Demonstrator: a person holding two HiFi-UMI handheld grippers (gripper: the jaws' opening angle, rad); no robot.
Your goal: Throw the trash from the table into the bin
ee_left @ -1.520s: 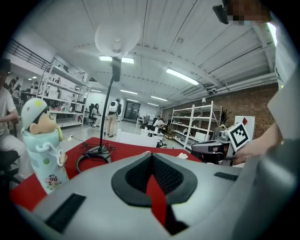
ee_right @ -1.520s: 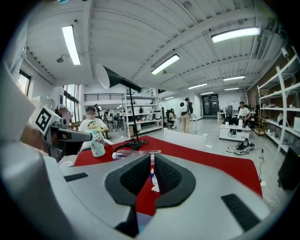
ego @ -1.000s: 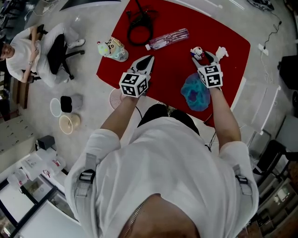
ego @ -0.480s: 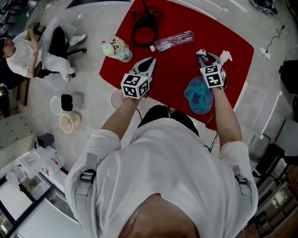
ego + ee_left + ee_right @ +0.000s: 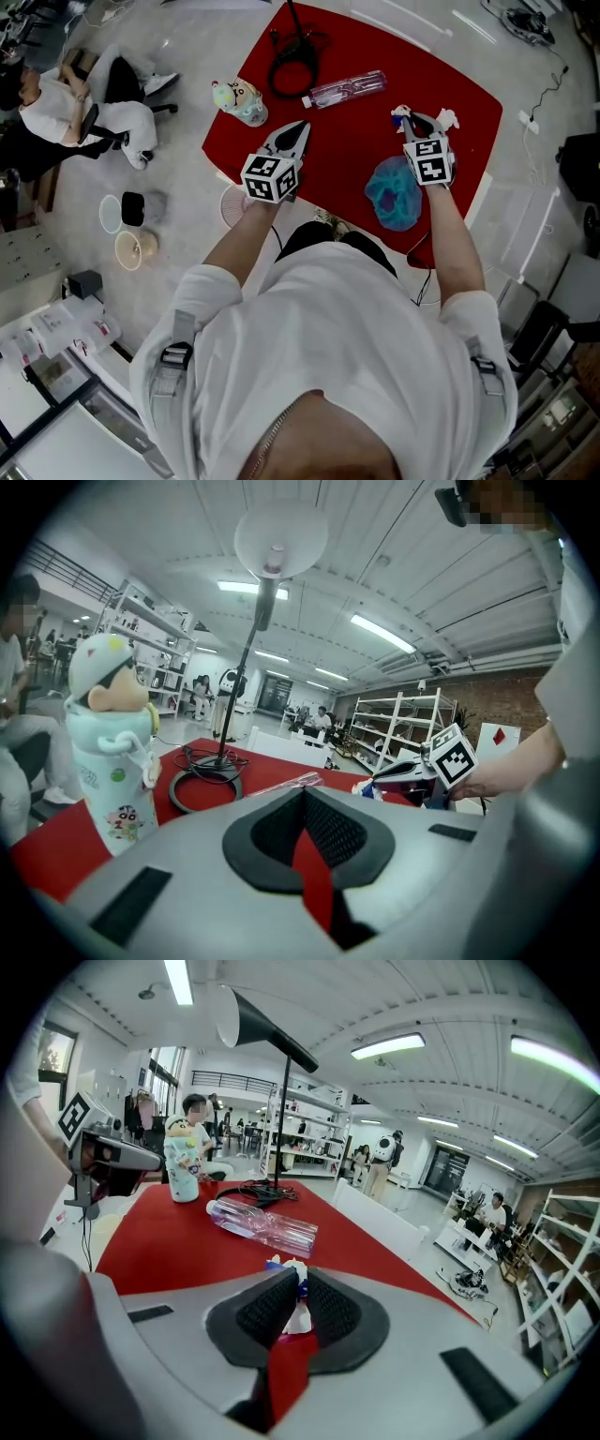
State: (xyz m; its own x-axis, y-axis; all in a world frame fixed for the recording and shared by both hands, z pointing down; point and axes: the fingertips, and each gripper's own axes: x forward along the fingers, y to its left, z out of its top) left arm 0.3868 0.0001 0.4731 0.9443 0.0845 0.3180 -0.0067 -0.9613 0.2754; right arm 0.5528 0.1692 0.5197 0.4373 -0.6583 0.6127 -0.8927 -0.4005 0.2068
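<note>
My right gripper [image 5: 298, 1288] is shut on a crumpled white, red and blue wrapper [image 5: 295, 1309]; its jaws have just been closing on it. From the head view, this gripper [image 5: 418, 122] hovers over the far right of the red table [image 5: 347, 141], with the wrapper [image 5: 403, 115] poking out at its tip. A crumpled blue bag [image 5: 394, 192] lies just below it. An empty plastic bottle [image 5: 347, 89] lies farther back. My left gripper [image 5: 291, 136] is shut and empty over the table's near left edge; its jaws [image 5: 302, 803] meet.
A cartoon-figure drink bottle [image 5: 241, 101] stands at the table's left corner beside a lamp base with coiled cable [image 5: 298, 61]. On the floor at left sit a small tan bin [image 5: 136, 248], a black cup [image 5: 134, 208] and a lid. A seated person is at far left.
The right gripper's jaws have closed onto the wrapper and risen a little with it. The left gripper has stayed where it was.
</note>
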